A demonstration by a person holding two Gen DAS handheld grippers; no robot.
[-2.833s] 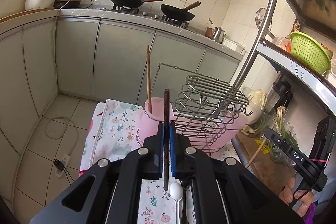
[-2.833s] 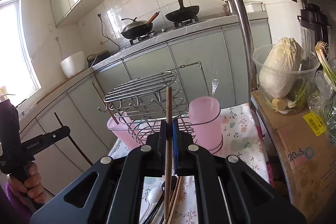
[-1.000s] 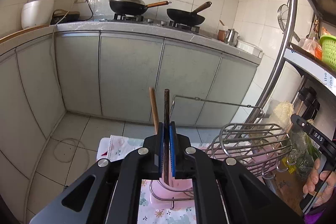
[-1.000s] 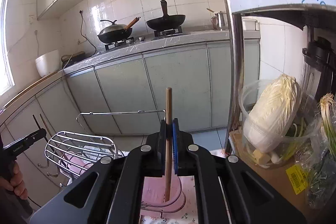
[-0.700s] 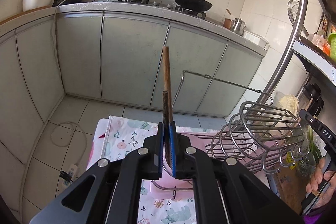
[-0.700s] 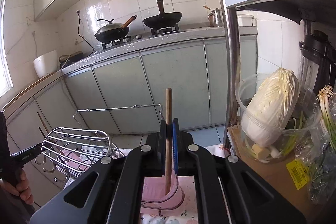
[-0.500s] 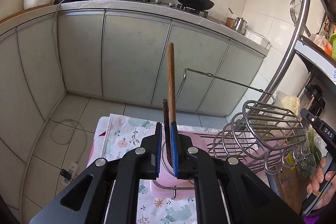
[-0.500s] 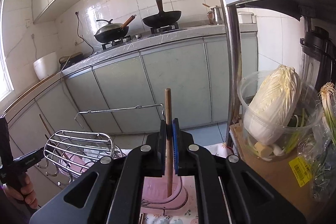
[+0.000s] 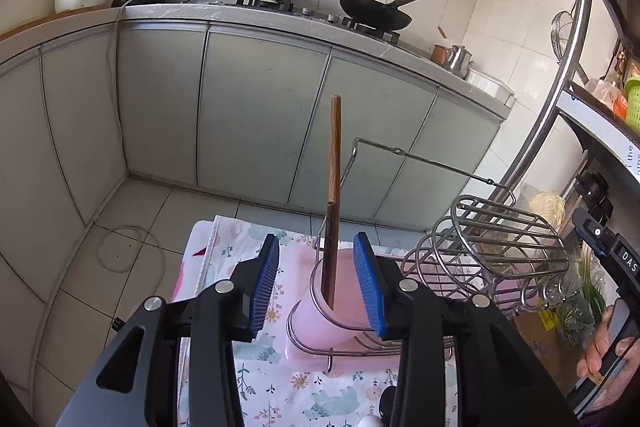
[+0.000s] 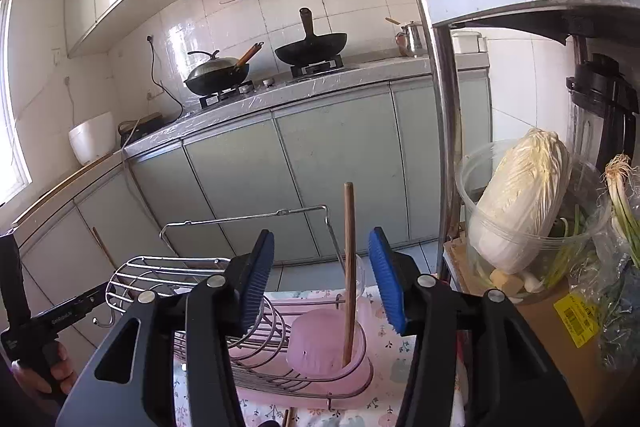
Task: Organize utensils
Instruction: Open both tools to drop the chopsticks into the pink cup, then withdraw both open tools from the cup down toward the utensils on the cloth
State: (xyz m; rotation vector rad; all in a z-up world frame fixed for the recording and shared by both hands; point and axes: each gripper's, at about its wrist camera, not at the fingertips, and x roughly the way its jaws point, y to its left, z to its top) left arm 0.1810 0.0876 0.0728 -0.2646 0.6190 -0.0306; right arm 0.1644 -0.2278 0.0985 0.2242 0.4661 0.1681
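Kitchen corner, grey-green cabinet fronts (image 9: 256, 115) behind, floral cloth-covered table (image 9: 240, 371) up close. Starting nearest: left gripper (image 9: 316, 285) spread wide, jaws just opened, blue ribbed pads clear of everything. Between them, untouched, a dark brown wooden chopstick (image 9: 330, 251) standing tilted in the left-end pink plastic cup (image 9: 328, 319) of the chrome wire drying rack (image 9: 496, 247), with a longer reddish-brown chopstick (image 9: 334, 143) rising behind it in the same cup.

Same story on the other side: right gripper (image 10: 320, 279) parted too, jaws just opened, pads apart from the light brown wooden chopstick (image 10: 349, 267) now propped in the right-end pink plastic cup (image 10: 320, 347), leaning on its rim.

Judging the handling: thin, stiff, feather-light sticks, smooth enough to swivel in a loose pinch. Best taken mid-shaft to upper third, square across the ribbed pads, so the tip drops straight. Cups probably light too, likely to shift if bumped, though cradled by the rack wire.

Further back, two black woks (image 9: 376, 13) on the stove.
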